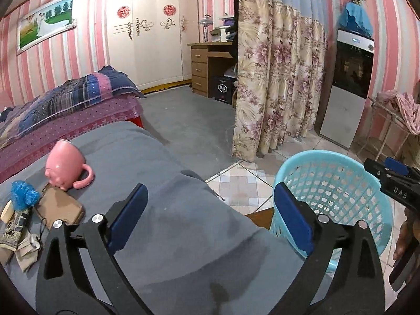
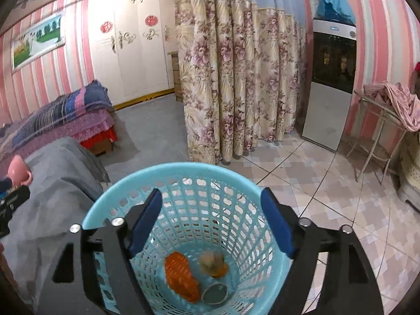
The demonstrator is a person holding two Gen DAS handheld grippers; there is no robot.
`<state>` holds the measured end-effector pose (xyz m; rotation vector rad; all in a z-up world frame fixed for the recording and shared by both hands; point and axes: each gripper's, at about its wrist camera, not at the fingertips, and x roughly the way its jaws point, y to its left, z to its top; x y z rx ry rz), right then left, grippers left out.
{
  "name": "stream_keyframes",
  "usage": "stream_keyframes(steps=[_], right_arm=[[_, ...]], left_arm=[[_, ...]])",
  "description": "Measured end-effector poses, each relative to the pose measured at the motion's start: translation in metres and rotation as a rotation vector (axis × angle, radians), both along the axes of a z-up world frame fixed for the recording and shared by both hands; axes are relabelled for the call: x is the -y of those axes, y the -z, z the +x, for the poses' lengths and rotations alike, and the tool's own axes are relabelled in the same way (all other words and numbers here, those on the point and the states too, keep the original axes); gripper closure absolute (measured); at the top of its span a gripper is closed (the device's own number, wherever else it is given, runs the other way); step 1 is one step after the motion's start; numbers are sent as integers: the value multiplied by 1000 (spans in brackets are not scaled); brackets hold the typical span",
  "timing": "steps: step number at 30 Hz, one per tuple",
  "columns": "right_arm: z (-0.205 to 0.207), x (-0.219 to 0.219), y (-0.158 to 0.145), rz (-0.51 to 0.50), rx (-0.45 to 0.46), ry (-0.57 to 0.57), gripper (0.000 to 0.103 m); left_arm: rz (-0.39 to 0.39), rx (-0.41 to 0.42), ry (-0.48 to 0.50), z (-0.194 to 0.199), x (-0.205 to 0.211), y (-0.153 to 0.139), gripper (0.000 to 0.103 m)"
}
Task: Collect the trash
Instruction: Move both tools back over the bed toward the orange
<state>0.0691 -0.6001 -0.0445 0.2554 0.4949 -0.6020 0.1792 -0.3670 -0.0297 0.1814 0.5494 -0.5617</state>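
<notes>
I am looking along the left tongs (image 1: 210, 223), whose blue pads are standing spread wide with nothing between them, hovering over the grey cloth covering the tabletop (image 1: 168, 236). At the left edge of the left wrist frame, a pink mug (image 1: 64, 166) is lying on its side, touching a brown phone-like slab (image 1: 60, 207). Beside that, a crumpled blue wrapper (image 1: 23, 194) is sitting next to a folded patterned piece (image 1: 13, 228). At the right of this frame, the light blue basket (image 1: 338, 199) is standing on the tiled floor (image 1: 236, 181) just beside the tabletop, and the right tongs are poking in at the right edge, with fingers of a hand (image 1: 404, 244) showing beneath them.

In the right wrist frame I am seeing the right tongs (image 2: 211, 223) hanging over the mouth of the basket (image 2: 183, 169), pads apart and pinching nothing. At the basket's bottom, lower centre of the frame, an orange ribbed piece (image 2: 181, 275) is lying beside a blurred tan and orange piece (image 2: 212, 262) and a grey round lid-like piece (image 2: 214, 292). A floral curtain (image 2: 236, 78) is hanging in the upper centre.
</notes>
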Motion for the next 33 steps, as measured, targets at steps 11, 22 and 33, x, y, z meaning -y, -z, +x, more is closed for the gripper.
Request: stream_keyframes(steps=[11, 22, 33], right_arm=[[22, -43, -19, -53, -14, -41, 8], [58, -123, -38, -4, 34, -166, 7], [103, -243, -31, -67, 3, -417, 7]], left_arm=[[-47, 5, -111, -6, -68, -16, 6], [-20, 19, -304, -18, -186, -21, 6], [-20, -17, -481, -24, -305, -3, 6]])
